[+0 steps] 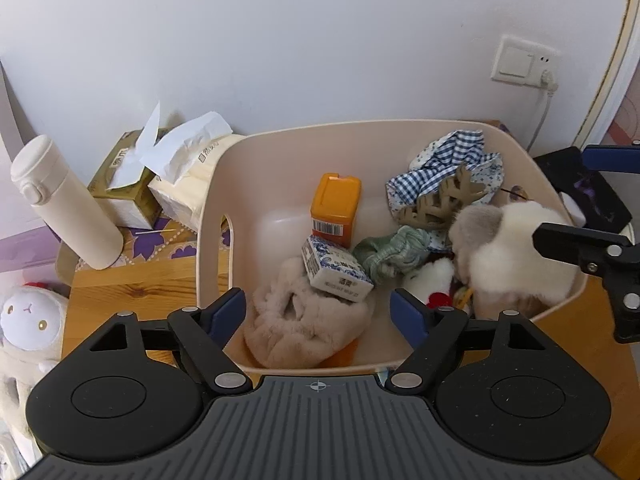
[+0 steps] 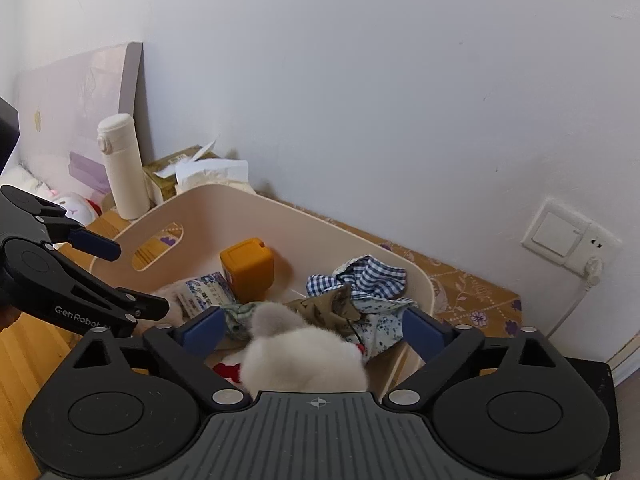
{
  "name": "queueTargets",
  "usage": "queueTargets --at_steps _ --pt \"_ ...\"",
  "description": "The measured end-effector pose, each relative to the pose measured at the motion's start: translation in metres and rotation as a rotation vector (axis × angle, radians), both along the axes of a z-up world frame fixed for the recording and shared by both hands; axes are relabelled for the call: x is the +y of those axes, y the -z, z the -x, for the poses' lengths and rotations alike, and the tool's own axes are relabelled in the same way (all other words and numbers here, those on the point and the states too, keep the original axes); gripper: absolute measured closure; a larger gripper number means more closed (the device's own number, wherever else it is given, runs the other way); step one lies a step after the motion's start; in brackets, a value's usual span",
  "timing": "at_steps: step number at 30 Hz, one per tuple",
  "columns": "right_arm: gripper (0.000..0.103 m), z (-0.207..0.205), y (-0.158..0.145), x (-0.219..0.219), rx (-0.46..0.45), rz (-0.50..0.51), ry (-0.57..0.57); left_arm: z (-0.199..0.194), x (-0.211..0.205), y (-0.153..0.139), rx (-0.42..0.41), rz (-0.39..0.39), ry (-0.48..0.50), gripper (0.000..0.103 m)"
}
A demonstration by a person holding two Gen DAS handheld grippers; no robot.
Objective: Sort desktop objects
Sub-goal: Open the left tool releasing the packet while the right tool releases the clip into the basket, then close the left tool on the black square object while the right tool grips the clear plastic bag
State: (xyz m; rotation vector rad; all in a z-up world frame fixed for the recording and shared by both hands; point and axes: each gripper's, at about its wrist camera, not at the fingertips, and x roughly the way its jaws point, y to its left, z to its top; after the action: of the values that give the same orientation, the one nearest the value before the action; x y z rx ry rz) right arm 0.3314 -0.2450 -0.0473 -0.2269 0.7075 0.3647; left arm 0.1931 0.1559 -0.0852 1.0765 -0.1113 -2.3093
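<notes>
Both claws are hanging wide over the cream bin (image 1: 208, 208) on the bench (image 1: 120, 292), left claw (image 1: 320, 312) above the beige slipper (image 1: 304, 328), right claw (image 2: 312, 332) above the white fluffy slipper (image 2: 300, 360), neither gripping anything; the orange box (image 1: 334, 210) is standing at the bin's far side.

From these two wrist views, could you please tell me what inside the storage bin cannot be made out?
- Red and white item: left wrist view, mostly buried under the white fluffy piece; kind unclear.
- Same fluffy piece: right wrist view, its near side cut off by the gripper body.
- Small blue-patterned box: printed text too small to read.
- Bin floor beneath the beige fluffy slipper: hidden.
</notes>
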Motion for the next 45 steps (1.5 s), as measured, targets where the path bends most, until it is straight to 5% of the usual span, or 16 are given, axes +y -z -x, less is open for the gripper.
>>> queueTargets --at_steps 11,16,34,45 --pt "0.0 0.039 -0.005 -0.024 -0.012 -0.003 0.044 -0.026 0.032 0.005 0.027 -0.067 0.07 0.022" --pt "0.0 0.057 0.009 -0.035 -0.001 0.016 0.054 -0.034 0.046 0.023 -0.022 -0.112 0.095 0.022" --pt "0.0 0.079 0.088 -0.043 0.244 0.063 0.018 -0.025 0.049 0.094 -0.218 -0.15 0.223 0.022" --pt "0.001 0.082 0.123 -0.048 0.335 0.058 0.024 -0.016 0.047 0.131 -0.264 -0.15 0.263 0.022"
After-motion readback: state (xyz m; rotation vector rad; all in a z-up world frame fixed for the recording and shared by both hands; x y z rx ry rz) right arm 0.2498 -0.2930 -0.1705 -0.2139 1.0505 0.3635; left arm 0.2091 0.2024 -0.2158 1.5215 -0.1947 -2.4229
